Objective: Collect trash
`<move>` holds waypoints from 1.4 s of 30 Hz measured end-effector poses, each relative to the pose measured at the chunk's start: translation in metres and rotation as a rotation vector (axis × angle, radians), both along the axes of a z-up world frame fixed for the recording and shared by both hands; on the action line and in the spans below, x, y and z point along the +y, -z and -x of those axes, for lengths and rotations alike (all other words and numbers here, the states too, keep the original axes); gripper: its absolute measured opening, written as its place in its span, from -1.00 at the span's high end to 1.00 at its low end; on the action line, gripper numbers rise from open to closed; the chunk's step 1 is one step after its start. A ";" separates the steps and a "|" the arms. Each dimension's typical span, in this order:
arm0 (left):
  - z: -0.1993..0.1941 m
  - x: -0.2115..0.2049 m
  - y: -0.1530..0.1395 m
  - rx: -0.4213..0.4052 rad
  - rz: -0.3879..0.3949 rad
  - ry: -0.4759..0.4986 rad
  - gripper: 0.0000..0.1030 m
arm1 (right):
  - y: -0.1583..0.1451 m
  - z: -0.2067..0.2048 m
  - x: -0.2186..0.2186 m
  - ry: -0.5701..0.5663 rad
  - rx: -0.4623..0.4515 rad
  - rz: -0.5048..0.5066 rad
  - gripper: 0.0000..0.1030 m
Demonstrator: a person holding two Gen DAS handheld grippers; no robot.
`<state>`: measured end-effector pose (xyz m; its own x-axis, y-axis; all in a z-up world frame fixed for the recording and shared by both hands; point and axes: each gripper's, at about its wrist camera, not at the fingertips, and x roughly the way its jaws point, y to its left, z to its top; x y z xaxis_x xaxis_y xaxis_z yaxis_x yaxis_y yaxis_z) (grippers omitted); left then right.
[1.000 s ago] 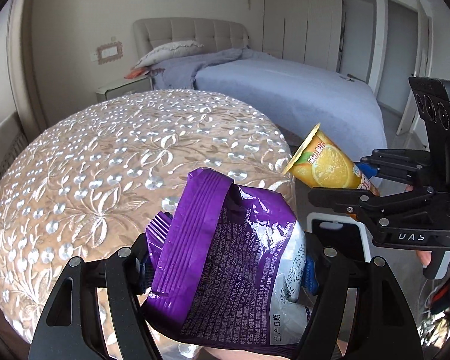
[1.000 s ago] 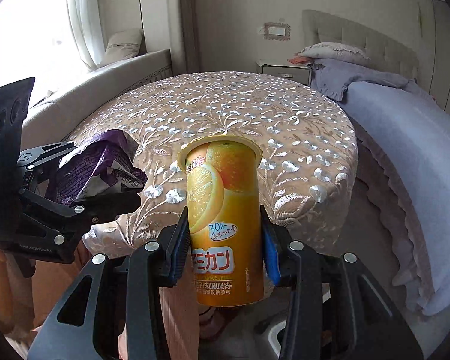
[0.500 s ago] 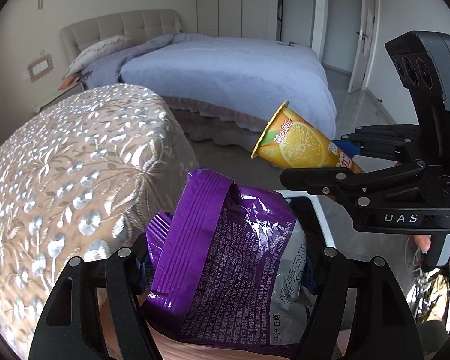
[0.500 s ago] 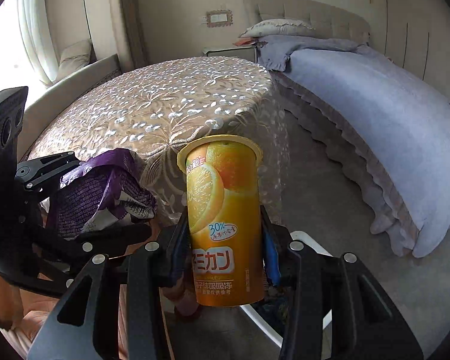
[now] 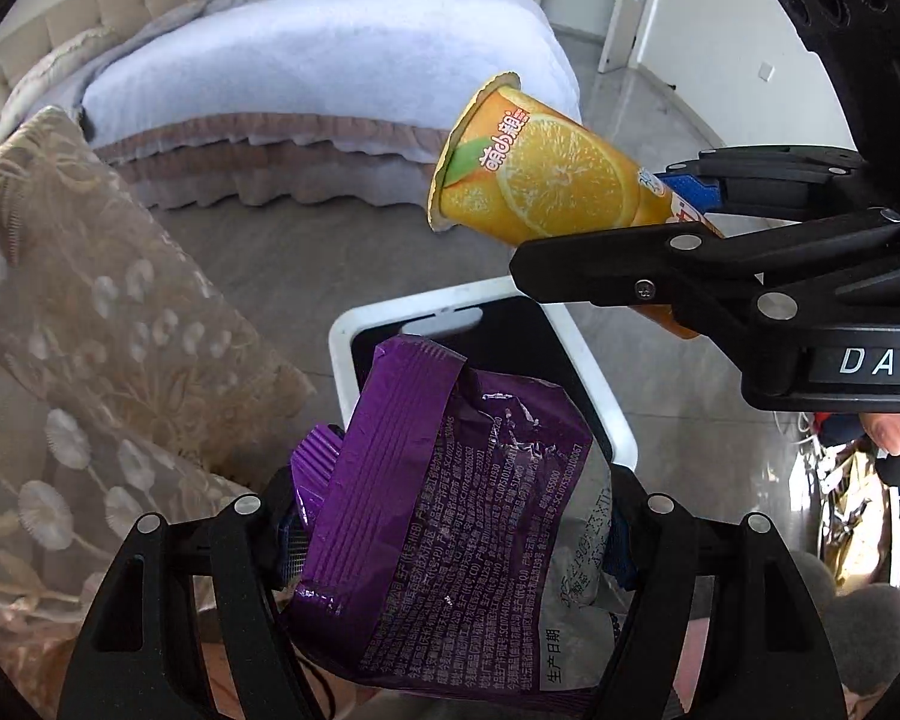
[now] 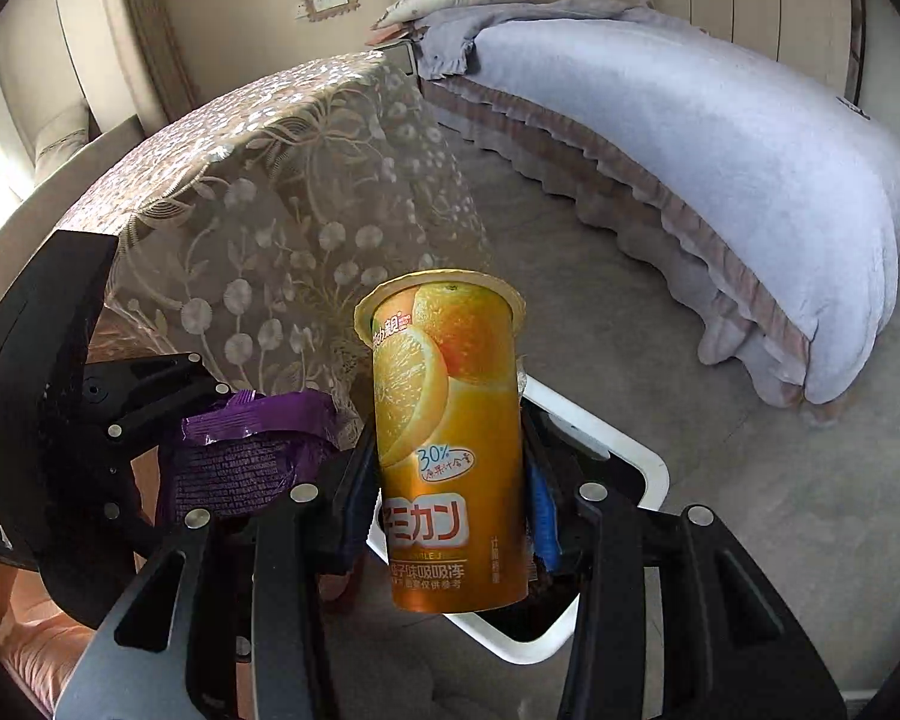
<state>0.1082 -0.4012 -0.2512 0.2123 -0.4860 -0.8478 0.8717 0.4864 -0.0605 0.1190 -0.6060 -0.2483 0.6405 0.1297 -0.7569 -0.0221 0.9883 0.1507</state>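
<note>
My left gripper (image 5: 450, 546) is shut on a crumpled purple snack bag (image 5: 450, 528), held above a white-rimmed trash bin (image 5: 354, 330) on the floor. My right gripper (image 6: 447, 516) is shut on an orange juice cup (image 6: 447, 420), held upright over the same bin (image 6: 648, 462). In the left wrist view the cup (image 5: 540, 180) points left, with the right gripper (image 5: 690, 252) just right of the bin. In the right wrist view the bag (image 6: 240, 462) and left gripper (image 6: 168, 438) are at the left.
A round table with a floral lace cloth (image 5: 90, 312) hangs close to the left of the bin. A bed with a lilac cover (image 6: 720, 150) stands across the grey floor (image 6: 750, 510). A door (image 5: 630, 0) is at the far right.
Both grippers have swung away from the table top and down toward the floor. The white bin has come into view beneath the bag and the cup. Both grips are unchanged.
</note>
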 end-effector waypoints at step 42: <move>0.004 0.182 -0.153 -0.354 0.168 -0.568 -0.90 | -0.129 -0.023 0.126 -0.057 -0.416 0.033 -0.91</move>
